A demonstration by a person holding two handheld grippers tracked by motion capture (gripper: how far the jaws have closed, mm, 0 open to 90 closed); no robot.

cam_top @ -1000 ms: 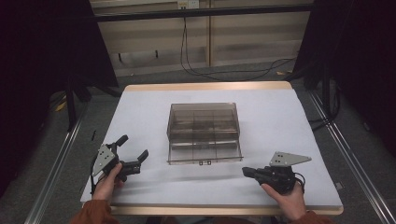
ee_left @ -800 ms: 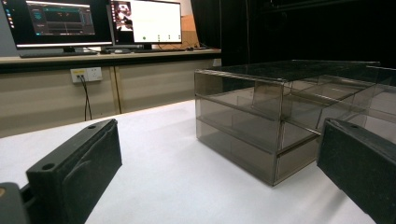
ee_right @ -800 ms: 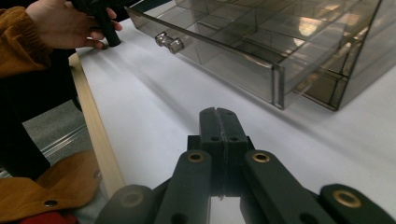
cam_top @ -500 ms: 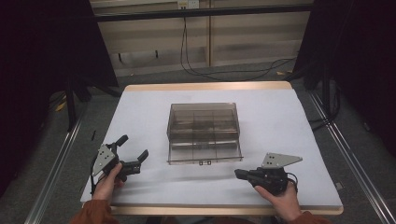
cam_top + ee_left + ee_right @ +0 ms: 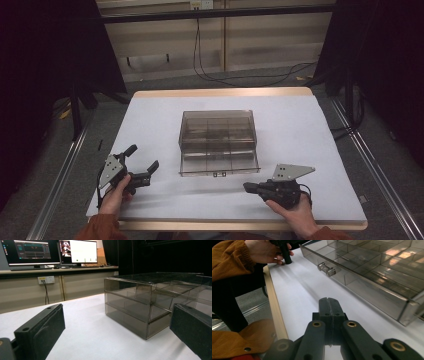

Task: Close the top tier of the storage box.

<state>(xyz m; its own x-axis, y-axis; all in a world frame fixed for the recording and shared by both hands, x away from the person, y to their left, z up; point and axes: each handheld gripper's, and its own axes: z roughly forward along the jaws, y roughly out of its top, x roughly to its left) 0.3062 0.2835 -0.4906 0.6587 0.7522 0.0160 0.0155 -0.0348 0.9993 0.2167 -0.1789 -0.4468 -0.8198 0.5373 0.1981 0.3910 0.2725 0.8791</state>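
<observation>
High view: smoked drawer box [image 5: 218, 142] mid-table, between both grippers. Left gripper [image 5: 141, 167] jaws spread wide, empty, box ahead-right of them. Right gripper [image 5: 251, 186] jaws pressed together, empty. Drawer knob [image 5: 326, 268] ahead: likely target; spread jaws first, approach square.

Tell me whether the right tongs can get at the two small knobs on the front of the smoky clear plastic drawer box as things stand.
Probably yes: the right tongs, shut, lie on bare white table cover beside the small knobs of the smoky clear plastic drawer box, nothing between; they must open first.
</observation>
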